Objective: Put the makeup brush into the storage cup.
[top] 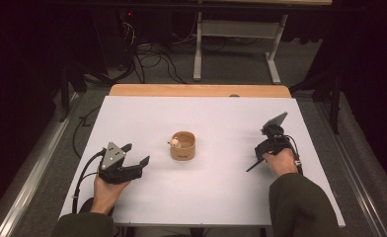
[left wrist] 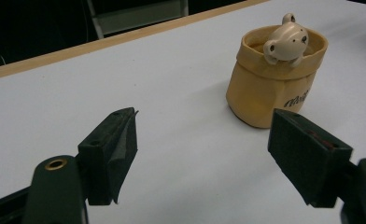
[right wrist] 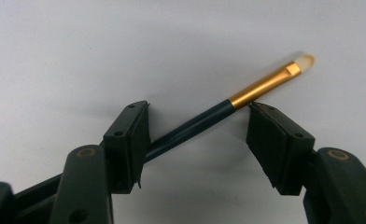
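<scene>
- Brush (right wrist: 228, 105) lies on the tabletop (top: 216, 187), slanting between the right gripper (right wrist: 197, 123) jaws: dark handle against the left pad, gold collar near the right pad's tip.
- Step in hand, I judge: picking up the brush. Jaws part-closed, not yet pinching.
- Next: squeeze on the handle, lift.
- Cup (top: 182, 145) sits well ahead of the left gripper (left wrist: 202, 149), jaws spread, empty, hand resting low.

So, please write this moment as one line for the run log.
left gripper: open, empty | right gripper: jaws around brush, grip unclear | cup with bear: mid-table, untouched
</scene>
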Tool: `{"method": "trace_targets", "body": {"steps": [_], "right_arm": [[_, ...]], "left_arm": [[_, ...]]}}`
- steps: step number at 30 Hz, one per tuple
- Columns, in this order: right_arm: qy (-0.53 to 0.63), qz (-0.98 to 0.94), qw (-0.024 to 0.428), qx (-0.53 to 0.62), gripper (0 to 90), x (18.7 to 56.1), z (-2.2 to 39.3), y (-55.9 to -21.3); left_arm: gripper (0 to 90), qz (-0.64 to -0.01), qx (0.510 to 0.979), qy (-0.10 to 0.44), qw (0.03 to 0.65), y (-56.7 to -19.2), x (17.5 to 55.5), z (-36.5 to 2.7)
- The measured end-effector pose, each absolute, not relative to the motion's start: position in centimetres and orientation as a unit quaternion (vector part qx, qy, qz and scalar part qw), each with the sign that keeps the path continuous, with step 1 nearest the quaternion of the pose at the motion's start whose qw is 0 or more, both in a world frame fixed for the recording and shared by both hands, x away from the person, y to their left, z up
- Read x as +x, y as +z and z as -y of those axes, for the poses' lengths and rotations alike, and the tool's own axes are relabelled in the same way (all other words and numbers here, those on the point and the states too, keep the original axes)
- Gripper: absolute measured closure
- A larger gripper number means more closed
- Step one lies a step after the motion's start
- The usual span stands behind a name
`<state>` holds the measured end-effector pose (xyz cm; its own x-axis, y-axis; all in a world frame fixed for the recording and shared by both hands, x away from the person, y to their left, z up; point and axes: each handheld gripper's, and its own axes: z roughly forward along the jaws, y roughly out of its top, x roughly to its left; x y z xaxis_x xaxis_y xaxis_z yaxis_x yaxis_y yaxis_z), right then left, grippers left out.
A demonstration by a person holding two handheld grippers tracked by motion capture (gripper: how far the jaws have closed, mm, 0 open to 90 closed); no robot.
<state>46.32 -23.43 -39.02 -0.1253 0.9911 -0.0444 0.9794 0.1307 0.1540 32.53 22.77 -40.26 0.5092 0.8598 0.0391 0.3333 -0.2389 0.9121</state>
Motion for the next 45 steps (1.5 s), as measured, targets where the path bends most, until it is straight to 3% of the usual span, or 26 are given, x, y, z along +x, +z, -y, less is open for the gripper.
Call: {"method": "trace_targets", "body": {"steps": [28, 45], "right_arm": [[0.045, -0.789, 0.067, 0.609, 79.4, 46.18, 23.38, -38.73], [0.051, -0.801, 0.066, 0.593, 84.8, 46.05, 23.41, -38.72]], "left_arm": [[24.6, -0.407, 0.735, 0.283, 0.463, -40.34, 32.6, -22.74], [26.6, -0.392, 0.734, 0.286, 0.475, -40.34, 32.52, -22.7]]}}
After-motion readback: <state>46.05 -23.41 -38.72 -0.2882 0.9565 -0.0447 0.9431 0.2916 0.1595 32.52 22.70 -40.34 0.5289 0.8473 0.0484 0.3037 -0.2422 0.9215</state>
